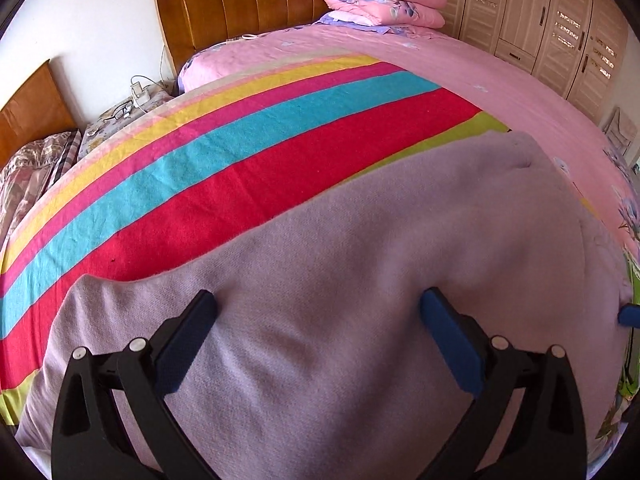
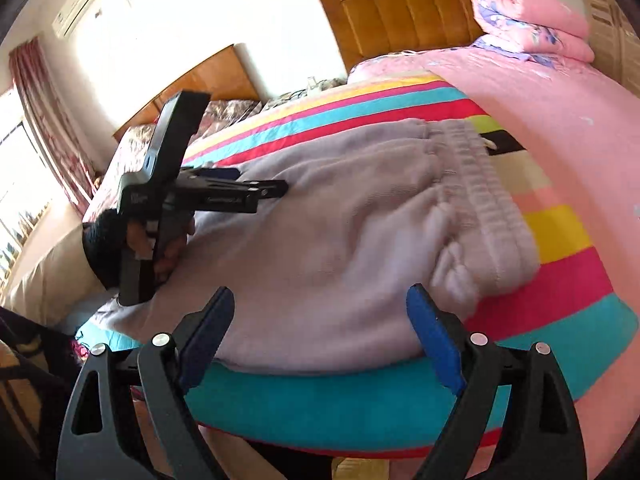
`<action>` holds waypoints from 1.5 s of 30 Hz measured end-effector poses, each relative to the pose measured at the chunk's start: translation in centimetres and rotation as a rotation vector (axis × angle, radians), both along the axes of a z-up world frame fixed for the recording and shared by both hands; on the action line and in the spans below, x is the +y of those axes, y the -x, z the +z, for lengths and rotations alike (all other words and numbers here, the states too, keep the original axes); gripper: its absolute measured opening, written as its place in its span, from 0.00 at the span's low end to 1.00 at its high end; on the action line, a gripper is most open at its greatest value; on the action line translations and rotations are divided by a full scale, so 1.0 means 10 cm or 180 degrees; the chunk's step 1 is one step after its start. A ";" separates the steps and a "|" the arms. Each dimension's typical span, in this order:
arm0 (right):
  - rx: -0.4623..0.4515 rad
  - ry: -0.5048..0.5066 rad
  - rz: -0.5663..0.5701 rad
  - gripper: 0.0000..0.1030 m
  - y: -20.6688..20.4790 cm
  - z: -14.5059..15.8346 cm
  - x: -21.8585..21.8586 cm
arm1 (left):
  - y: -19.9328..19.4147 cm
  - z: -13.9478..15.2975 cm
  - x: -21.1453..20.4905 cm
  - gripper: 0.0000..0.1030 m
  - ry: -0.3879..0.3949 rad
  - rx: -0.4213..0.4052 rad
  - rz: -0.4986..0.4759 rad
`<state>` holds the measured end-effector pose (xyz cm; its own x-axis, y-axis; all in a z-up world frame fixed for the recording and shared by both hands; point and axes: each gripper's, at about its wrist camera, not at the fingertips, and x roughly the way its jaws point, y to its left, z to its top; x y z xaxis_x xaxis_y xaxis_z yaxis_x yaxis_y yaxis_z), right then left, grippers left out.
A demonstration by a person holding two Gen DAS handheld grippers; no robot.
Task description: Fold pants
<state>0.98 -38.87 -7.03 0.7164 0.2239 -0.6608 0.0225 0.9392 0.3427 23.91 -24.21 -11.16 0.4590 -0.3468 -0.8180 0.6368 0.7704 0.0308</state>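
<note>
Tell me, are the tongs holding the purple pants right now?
No. Both the left tongs and the right tongs are wide open over the pants, gripping nothing. The pants just lie on the striped blanket.

A bed with a wooden headboard is set against a white wall. A louvred wardrobe is seen beside it, and a sunlit curtained window opposite.

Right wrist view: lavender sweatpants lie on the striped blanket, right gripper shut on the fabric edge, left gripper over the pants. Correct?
Not quite. In the right wrist view the right gripper is open, its jaws spread wide with nothing pinched between them. The rest holds: the lavender sweatpants lie on the striped blanket, and the left gripper is over the pants.
</note>
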 end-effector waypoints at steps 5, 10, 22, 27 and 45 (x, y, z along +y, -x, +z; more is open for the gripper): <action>-0.0142 0.0058 -0.0128 0.78 -0.03 0.14 0.00 | 0.01 0.04 -0.01 0.99 -0.0034 0.0022 0.0080; -0.0175 0.0384 0.0144 0.84 -0.53 0.38 0.16 | -0.18 0.50 0.18 0.99 0.0223 -0.0040 0.0300; 0.0622 0.0814 0.0802 0.85 -1.45 -0.05 0.66 | -0.44 0.04 -0.20 0.99 -0.0088 0.0184 0.0118; 0.0638 0.0946 0.1118 0.86 -1.12 -0.09 0.65 | -0.49 -0.01 -0.13 0.99 0.0116 0.0158 0.0096; 0.0177 0.1146 0.0844 0.86 -1.44 0.25 1.04 | -0.55 0.73 1.29 0.99 -0.0152 -0.0351 0.1020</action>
